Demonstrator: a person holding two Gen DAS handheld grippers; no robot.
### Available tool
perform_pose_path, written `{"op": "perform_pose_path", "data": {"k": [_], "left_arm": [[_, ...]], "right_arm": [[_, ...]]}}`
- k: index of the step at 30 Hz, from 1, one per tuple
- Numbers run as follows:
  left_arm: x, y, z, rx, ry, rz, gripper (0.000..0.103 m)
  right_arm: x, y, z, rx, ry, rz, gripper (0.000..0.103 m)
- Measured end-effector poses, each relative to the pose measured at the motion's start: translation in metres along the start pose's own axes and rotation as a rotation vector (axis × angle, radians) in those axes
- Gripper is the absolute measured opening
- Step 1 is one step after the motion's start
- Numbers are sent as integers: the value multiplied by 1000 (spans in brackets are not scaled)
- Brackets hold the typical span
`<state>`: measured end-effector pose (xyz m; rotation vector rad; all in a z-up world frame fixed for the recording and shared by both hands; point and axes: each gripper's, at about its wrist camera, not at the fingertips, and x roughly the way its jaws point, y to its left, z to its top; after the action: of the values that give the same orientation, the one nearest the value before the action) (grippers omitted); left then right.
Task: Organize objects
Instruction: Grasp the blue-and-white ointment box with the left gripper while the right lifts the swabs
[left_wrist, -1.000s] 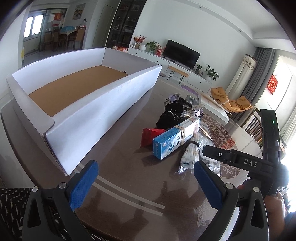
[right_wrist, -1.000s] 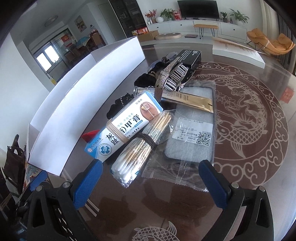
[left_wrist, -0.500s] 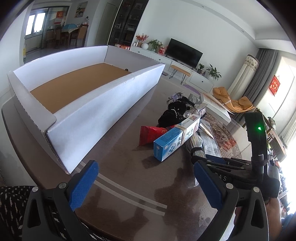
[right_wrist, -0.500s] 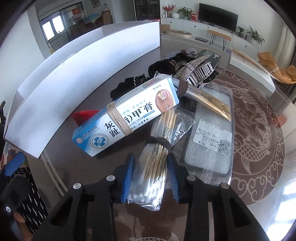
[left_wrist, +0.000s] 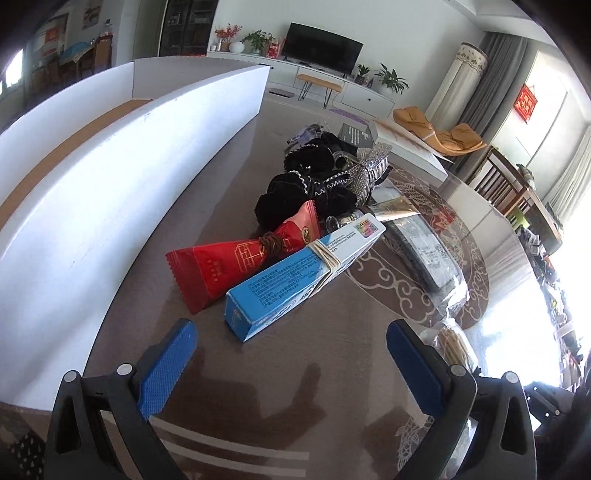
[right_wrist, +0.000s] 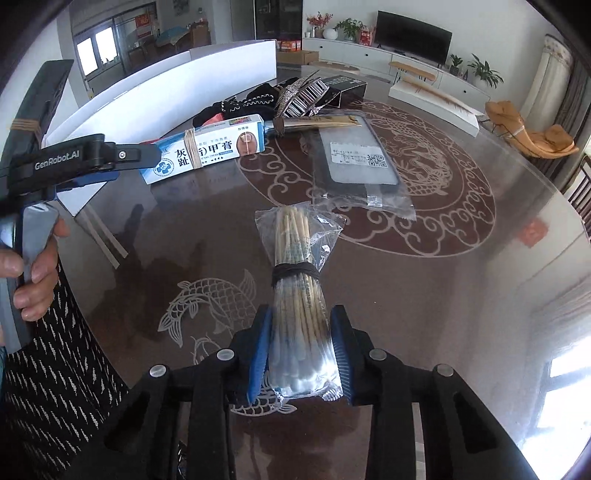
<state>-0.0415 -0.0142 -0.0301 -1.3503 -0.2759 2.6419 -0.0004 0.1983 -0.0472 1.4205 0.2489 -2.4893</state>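
Right gripper (right_wrist: 301, 345): blue fingers (right_wrist: 258, 350) clamped on the cotton-tipped end of a bagged cotton swab bundle (right_wrist: 299, 273), bound midway by a dark band; bundle pointing away from the camera, clear of the pile, over the glossy brown worktop (right_wrist: 461, 295) near a fish motif. Closing of these fingers only just completed, with the bundle between them. Left gripper (left_wrist: 291, 354): blue fingers (left_wrist: 166, 365) wide apart, nothing between them, poised above bare worktop just short of the blue-and-white ointment box (left_wrist: 303, 277). Box wrapped with a rubber band, lying against a red sachet (left_wrist: 240, 266) tied with dark cord. Behind these, a heap of black trimmed fabric (left_wrist: 310, 184) and a rhinestone hair clip (left_wrist: 369, 173). Gold foil packet (right_wrist: 317, 122) and a grey item in a clear labelled bag (right_wrist: 358, 162) to the right of the box in the right-wrist view. Large white-walled cardboard tray (left_wrist: 110, 166) with brown floor along the left, apart from the pile. Person's hand (right_wrist: 33, 273) on the left gripper's handle, visible at the left edge of the right-wrist view.
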Motion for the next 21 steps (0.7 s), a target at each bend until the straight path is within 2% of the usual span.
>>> {"op": "perform_pose_path", "data": {"k": [3, 4, 6, 9, 11, 13, 15, 19, 21], "left_arm": [[15, -27, 8, 135, -4, 41, 103], [17, -37, 8, 189, -5, 33, 103], [18, -54, 1, 280, 31, -50, 103], [10, -74, -22, 388, 122, -248, 103], [-2, -78, -32, 420, 133, -288, 103], [-12, -76, -27, 402, 94, -266, 103], [-14, -73, -15, 362, 64, -209, 103], [15, -78, 12, 323, 91, -85, 103], [34, -83, 16, 323, 123, -59, 103]], "right_arm": [[-2, -6, -3, 20, -3, 2, 35], [-4, -7, -5, 26, -6, -1, 35], [-7, -11, -9, 34, -9, -4, 36], [-14, -20, -14, 44, -19, -11, 38], [-18, -26, -16, 56, -19, -4, 42], [-22, -30, -19, 65, -19, 8, 49], [-26, -31, -19, 69, -27, 21, 58], [-33, -26, -9, 30, -39, 54, 71], [-32, -21, -3, -26, -17, 72, 79]]}}
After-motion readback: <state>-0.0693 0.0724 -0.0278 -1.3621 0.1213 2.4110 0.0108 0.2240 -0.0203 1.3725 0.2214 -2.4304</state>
